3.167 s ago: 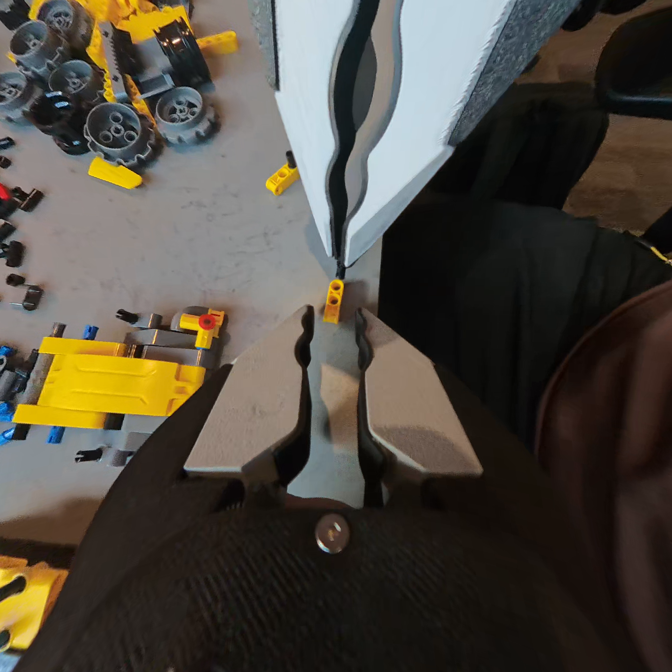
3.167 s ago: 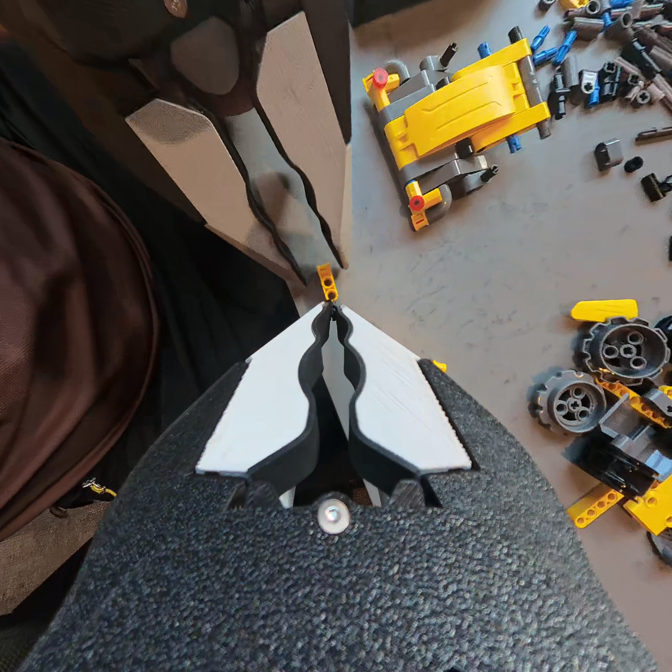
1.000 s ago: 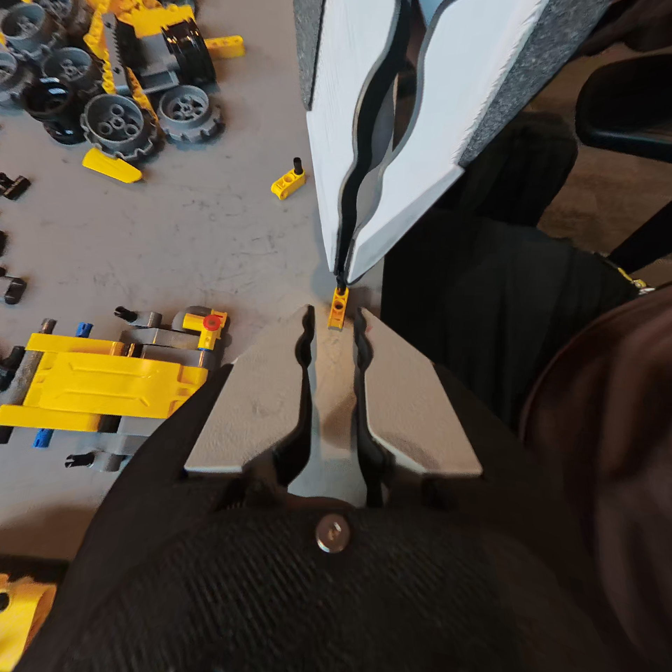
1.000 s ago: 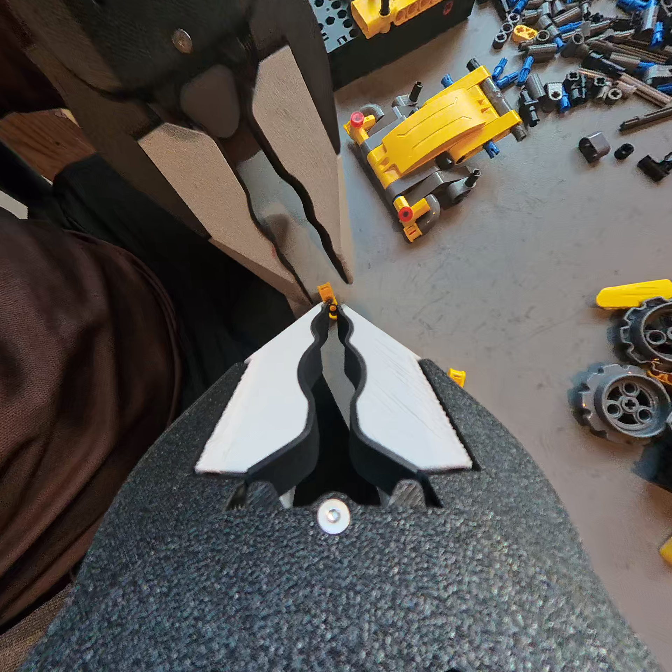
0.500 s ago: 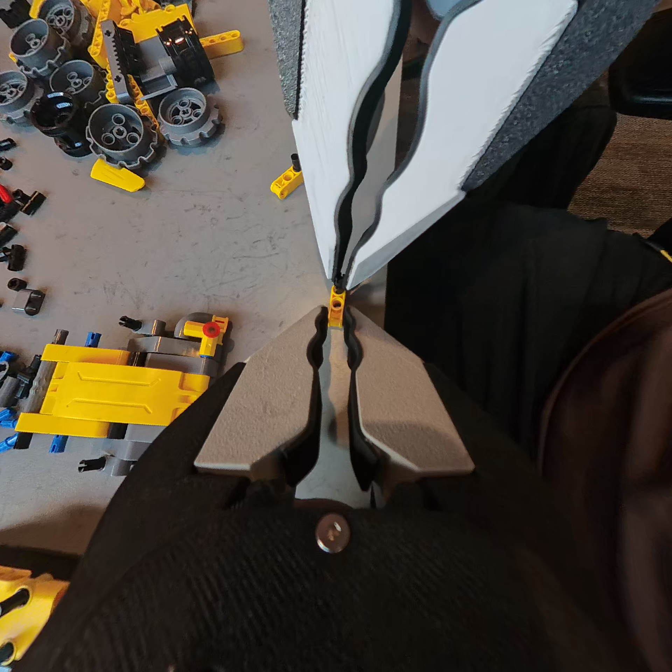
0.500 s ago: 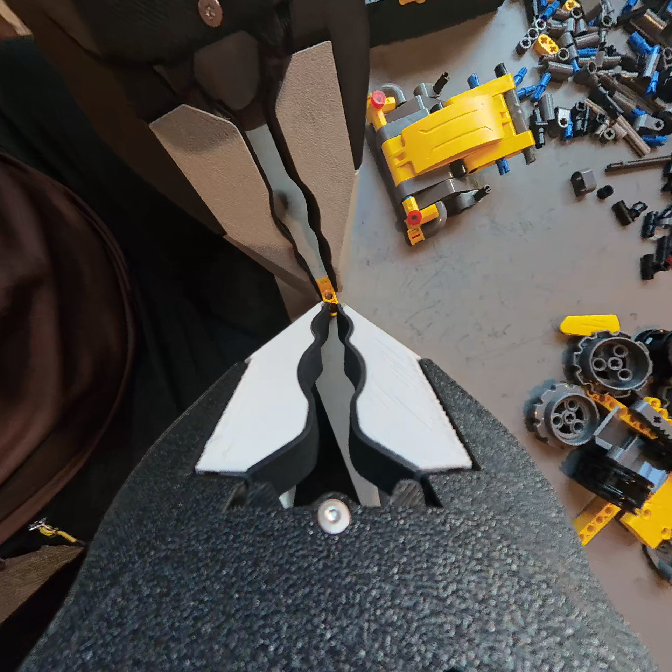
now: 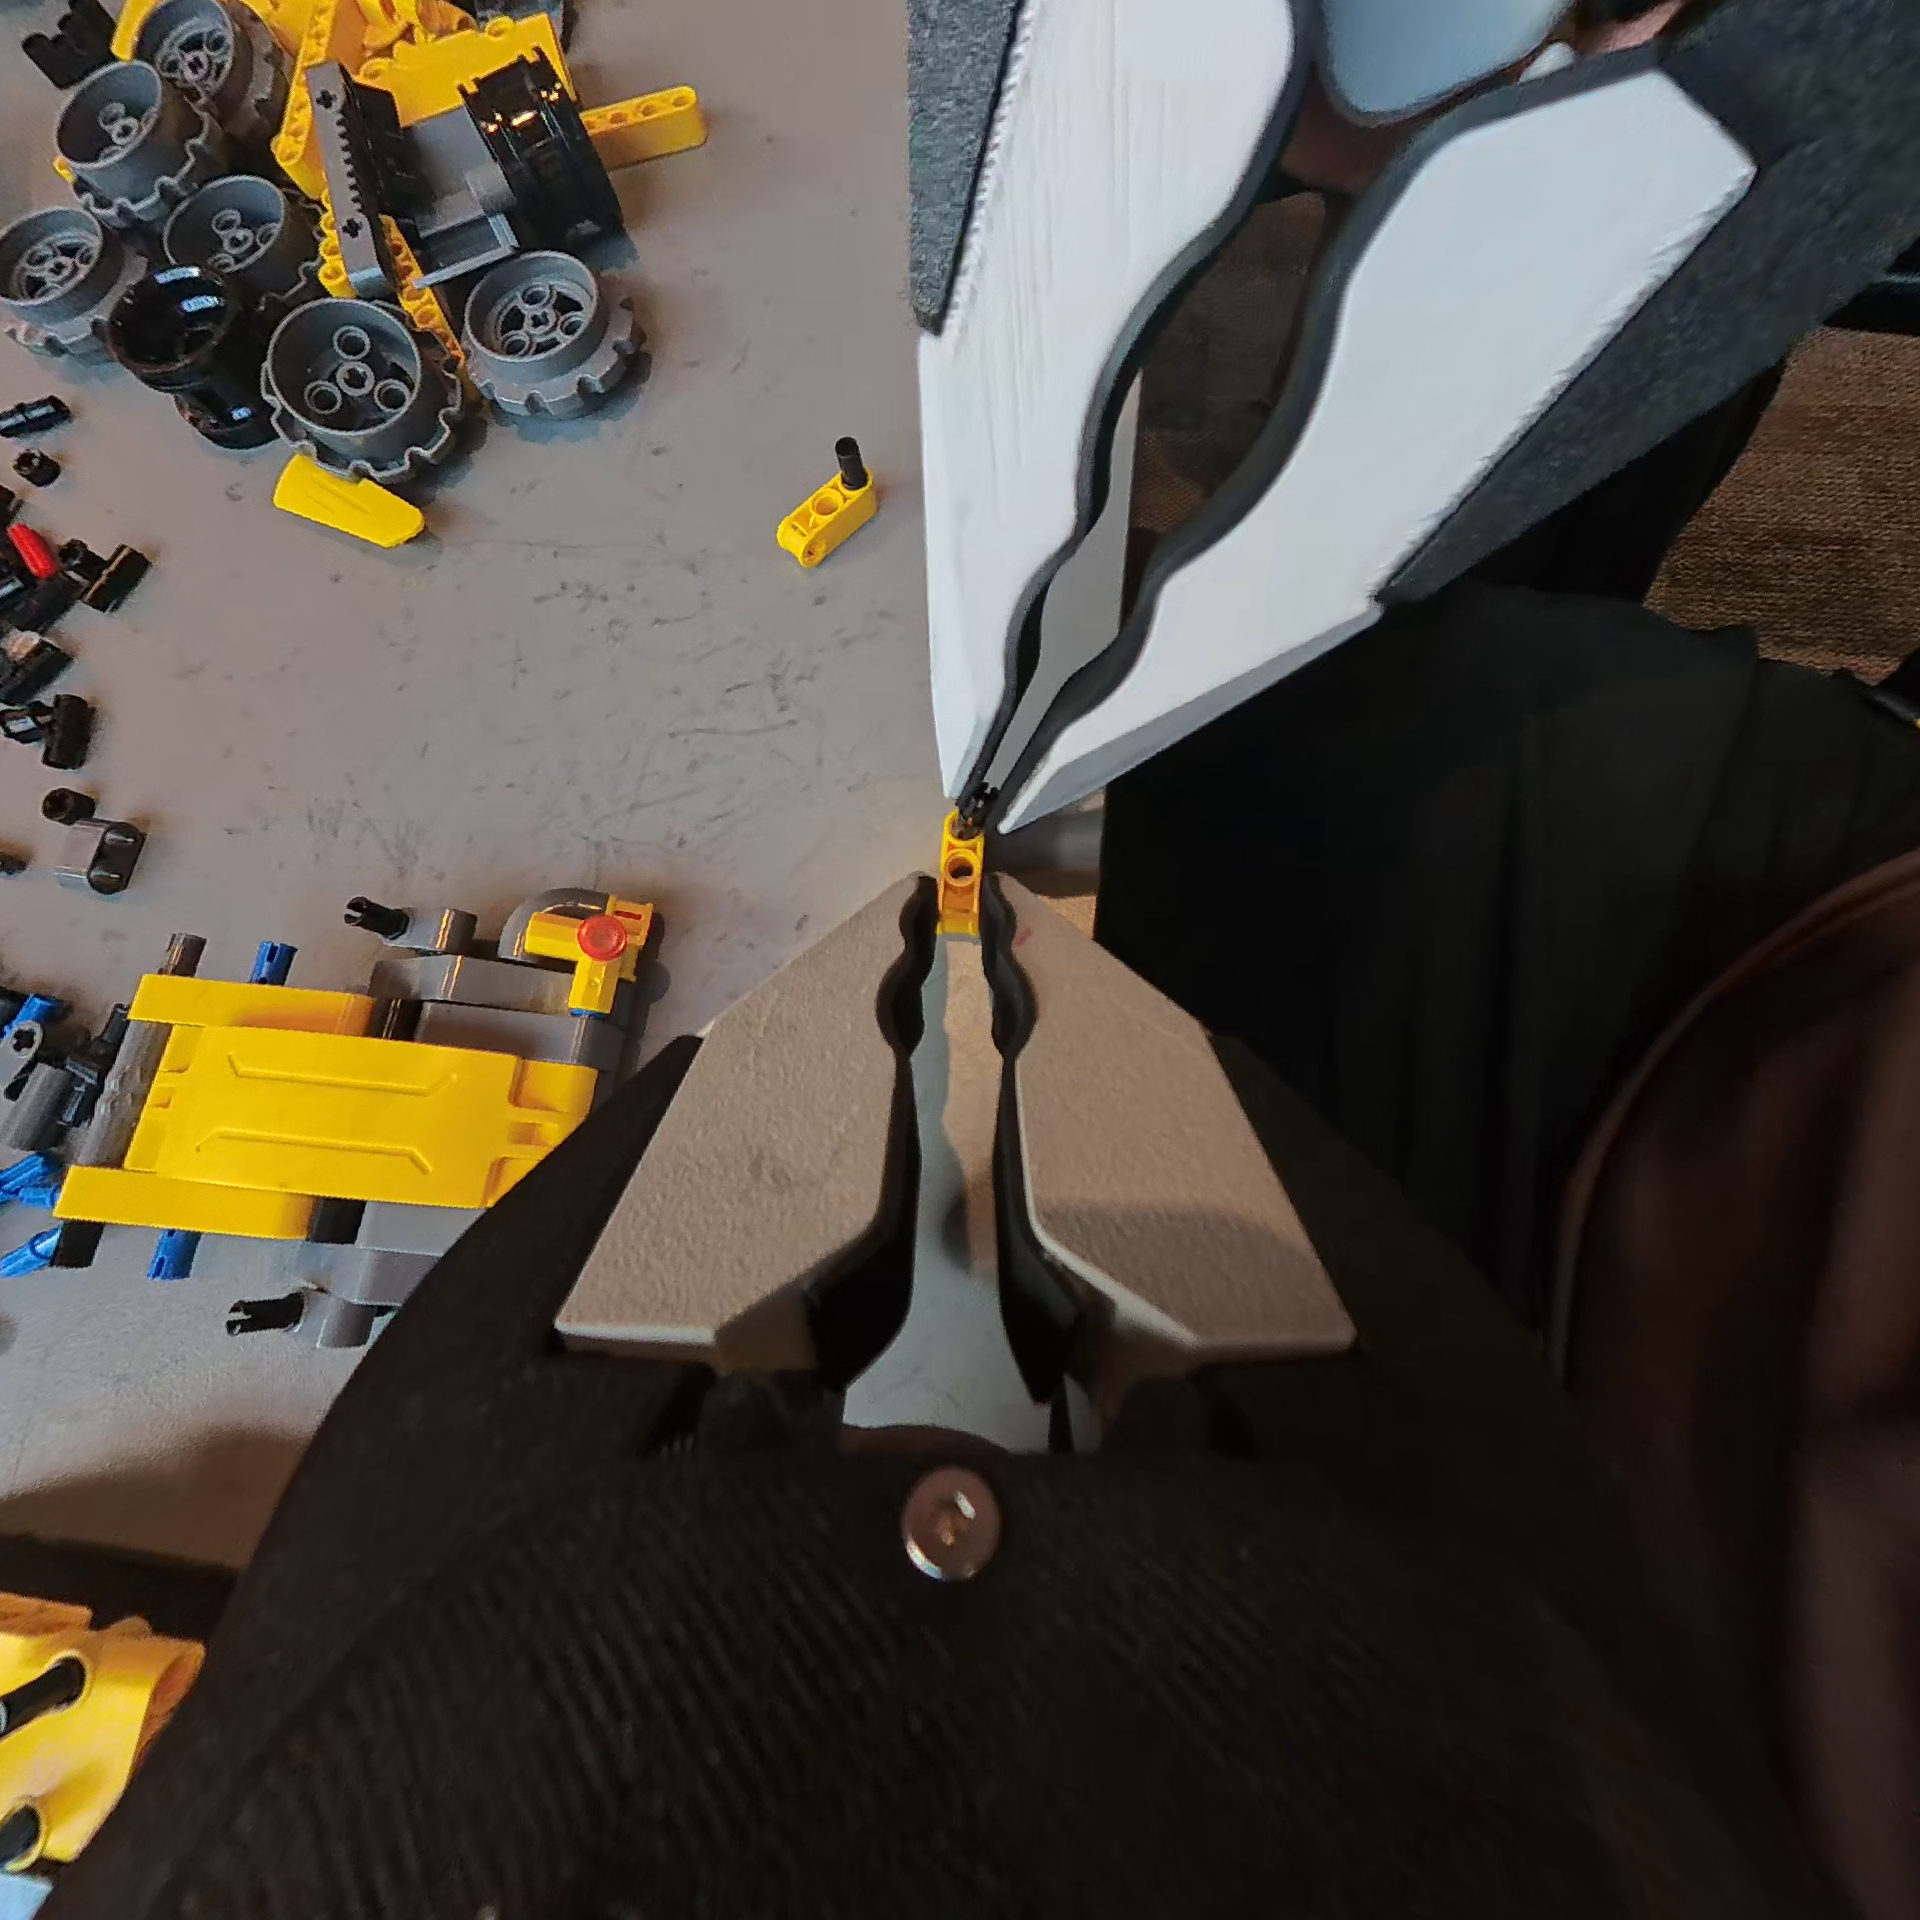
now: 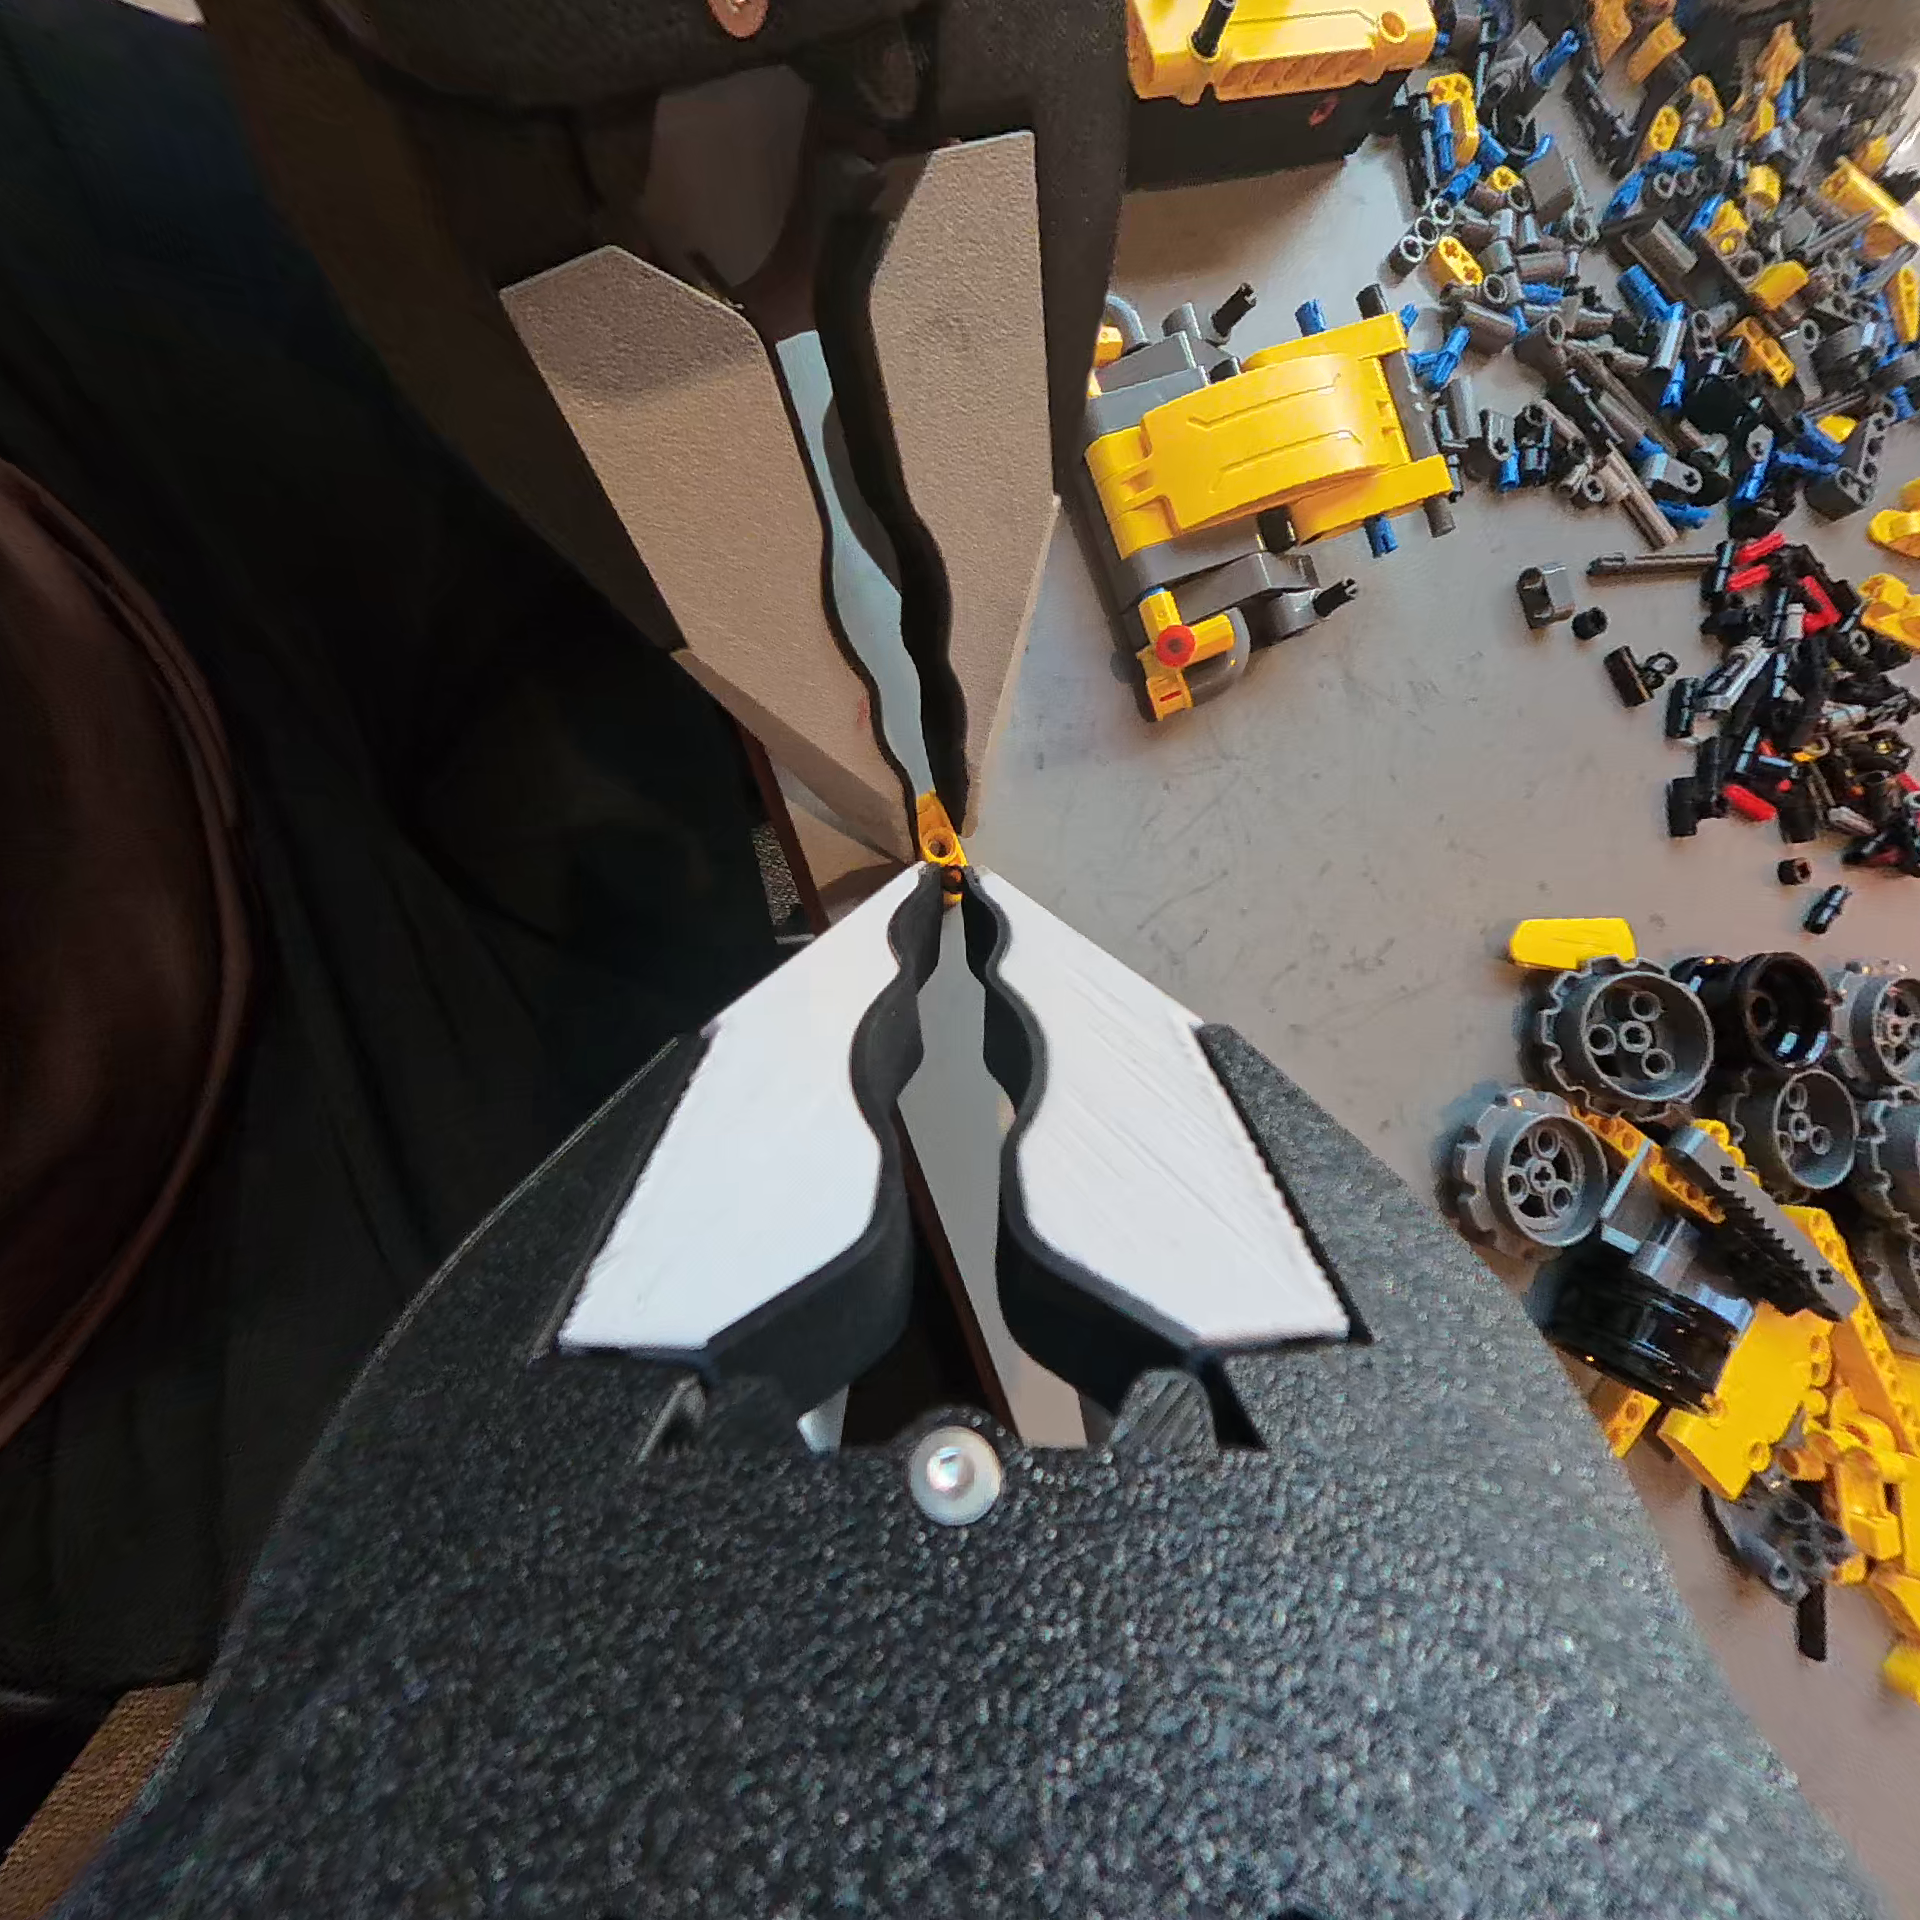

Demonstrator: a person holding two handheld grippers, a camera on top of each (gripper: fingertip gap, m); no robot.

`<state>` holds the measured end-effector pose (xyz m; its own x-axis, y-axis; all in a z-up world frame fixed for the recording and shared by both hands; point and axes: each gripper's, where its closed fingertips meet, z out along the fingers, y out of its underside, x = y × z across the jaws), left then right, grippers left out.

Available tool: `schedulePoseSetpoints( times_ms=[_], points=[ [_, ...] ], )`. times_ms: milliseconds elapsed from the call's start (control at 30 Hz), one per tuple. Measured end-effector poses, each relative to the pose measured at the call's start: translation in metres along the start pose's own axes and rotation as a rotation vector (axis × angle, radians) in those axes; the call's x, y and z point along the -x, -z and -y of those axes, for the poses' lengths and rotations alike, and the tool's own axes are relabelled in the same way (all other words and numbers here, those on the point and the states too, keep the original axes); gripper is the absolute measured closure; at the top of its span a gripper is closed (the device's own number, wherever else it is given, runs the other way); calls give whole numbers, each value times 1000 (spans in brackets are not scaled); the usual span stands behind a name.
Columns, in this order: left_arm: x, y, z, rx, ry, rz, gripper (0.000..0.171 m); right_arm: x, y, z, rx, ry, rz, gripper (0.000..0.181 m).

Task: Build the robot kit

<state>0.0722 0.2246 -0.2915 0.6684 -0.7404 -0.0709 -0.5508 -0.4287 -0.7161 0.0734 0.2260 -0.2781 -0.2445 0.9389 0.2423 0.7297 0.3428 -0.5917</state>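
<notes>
two hand-held grippers meet tip to tip above the near edge of a grey surface (image 7: 582, 665), over a person's dark-clothed lap. the left hand-held gripper (image 7: 958, 902), grey-fingered, is clenched on the lower end of a small yellow connector piece (image 7: 961, 871). the right hand-held gripper (image 8: 943, 883), white-fingered with black pads, is closed on a short black pin (image 7: 974, 803) that touches the connector's upper end; whether the pin is seated in a hole cannot be told. on the surface lie a partly built yellow and grey model (image 7: 322, 1101), a cluster of grey wheels (image 7: 358, 379), a second yellow connector with a black pin (image 7: 828, 509) and a heap of small loose parts (image 8: 1704, 343). judged from this, both grips are at the very fingertips, so a slight twist or misaligned push could flick either piece loose into the lap.
</notes>
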Motion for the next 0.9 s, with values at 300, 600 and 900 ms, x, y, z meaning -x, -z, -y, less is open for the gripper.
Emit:
schedulePoseSetpoints(
  times_ms=[300,600,900],
  points=[
    [0,0,0,-3,17,-23,166,0,1,-2,-45,-51,6,181],
    [1,-1,0,-3,19,-21,167,-2,-1,-1,50,44,12,181],
    [3,-1,0,-1,11,6,166,-4,-7,-3,111,-133,212,181]
  ],
)
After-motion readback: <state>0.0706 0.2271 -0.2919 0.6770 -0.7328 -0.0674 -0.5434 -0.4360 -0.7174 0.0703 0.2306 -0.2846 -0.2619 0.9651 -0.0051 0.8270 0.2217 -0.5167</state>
